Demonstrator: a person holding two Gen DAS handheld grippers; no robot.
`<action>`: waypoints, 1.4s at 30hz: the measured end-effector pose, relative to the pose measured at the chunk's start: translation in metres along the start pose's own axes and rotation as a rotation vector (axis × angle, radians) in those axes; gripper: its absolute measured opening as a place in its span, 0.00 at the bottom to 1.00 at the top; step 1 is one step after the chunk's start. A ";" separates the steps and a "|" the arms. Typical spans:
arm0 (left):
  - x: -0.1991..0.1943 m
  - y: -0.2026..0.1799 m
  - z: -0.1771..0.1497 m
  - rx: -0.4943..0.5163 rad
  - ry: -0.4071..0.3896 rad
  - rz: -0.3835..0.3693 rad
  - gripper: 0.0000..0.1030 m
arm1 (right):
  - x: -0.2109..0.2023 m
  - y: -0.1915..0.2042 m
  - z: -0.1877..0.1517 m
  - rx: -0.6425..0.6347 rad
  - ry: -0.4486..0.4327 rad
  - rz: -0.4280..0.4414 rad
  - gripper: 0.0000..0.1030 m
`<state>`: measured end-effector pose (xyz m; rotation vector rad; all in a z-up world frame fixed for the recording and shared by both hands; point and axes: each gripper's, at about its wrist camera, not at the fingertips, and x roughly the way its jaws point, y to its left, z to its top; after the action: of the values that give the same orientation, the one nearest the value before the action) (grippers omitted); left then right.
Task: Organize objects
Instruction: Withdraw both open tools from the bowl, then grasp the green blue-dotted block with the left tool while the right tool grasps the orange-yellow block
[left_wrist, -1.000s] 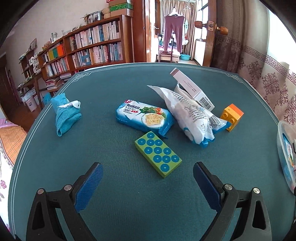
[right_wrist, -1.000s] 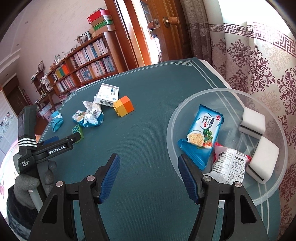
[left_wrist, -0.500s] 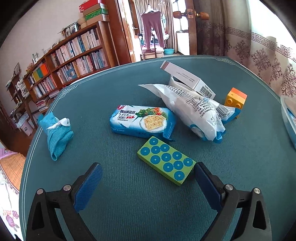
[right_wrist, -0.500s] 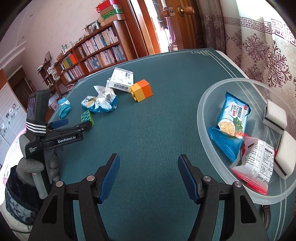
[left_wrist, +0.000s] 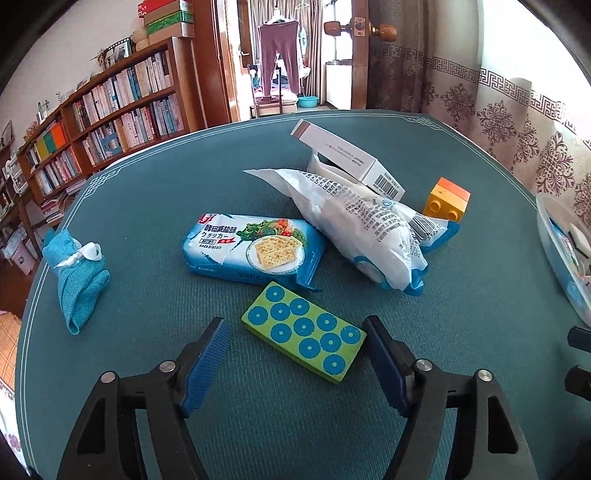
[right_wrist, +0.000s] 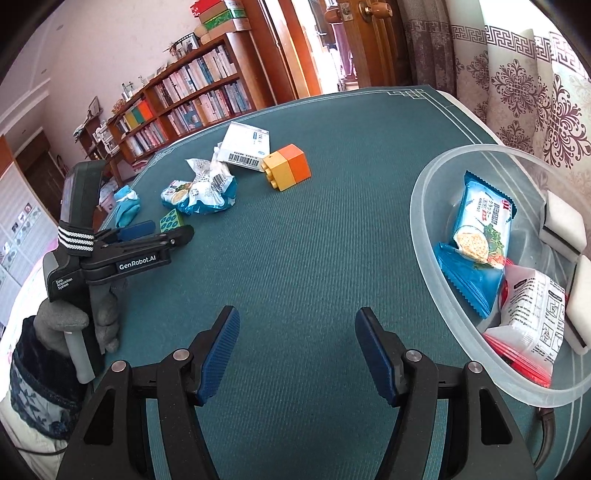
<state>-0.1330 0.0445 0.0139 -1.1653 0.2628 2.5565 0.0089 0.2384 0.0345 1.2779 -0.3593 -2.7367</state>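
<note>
My left gripper (left_wrist: 295, 354) is open, its jaws on either side of the near end of a green block with blue dots (left_wrist: 304, 334) lying flat on the teal table. Behind it lie a blue cracker pack (left_wrist: 251, 247), a white and blue snack bag (left_wrist: 365, 229), a white box (left_wrist: 347, 158) and an orange-yellow brick (left_wrist: 447, 199). A teal cloth bundle (left_wrist: 79, 275) lies at the left. My right gripper (right_wrist: 297, 350) is open and empty over bare table, left of a clear plastic bowl (right_wrist: 436, 258) holding a cracker pack (right_wrist: 480, 229), a white packet and two sponges.
The left gripper (right_wrist: 155, 236) shows in the right wrist view at the green block (right_wrist: 171, 220). The bowl's rim (left_wrist: 550, 243) shows at the right edge of the left wrist view. Bookshelves and a door stand beyond the table; curtains hang on the right.
My left gripper has moved forward and down to the green block, which now sits between its jaws. My right gripper has drawn back and left from the bowl.
</note>
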 end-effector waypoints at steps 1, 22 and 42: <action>-0.001 -0.001 0.000 0.003 -0.002 -0.012 0.67 | 0.001 0.001 -0.001 -0.001 0.002 0.001 0.65; -0.030 -0.007 -0.019 -0.131 -0.055 0.040 0.67 | 0.014 0.013 0.021 -0.024 0.030 0.008 0.65; -0.037 -0.005 -0.029 -0.198 -0.105 0.008 0.67 | 0.103 0.019 0.120 -0.028 0.041 -0.106 0.65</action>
<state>-0.0877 0.0326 0.0228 -1.0928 -0.0114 2.6887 -0.1498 0.2210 0.0370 1.3820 -0.2557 -2.7863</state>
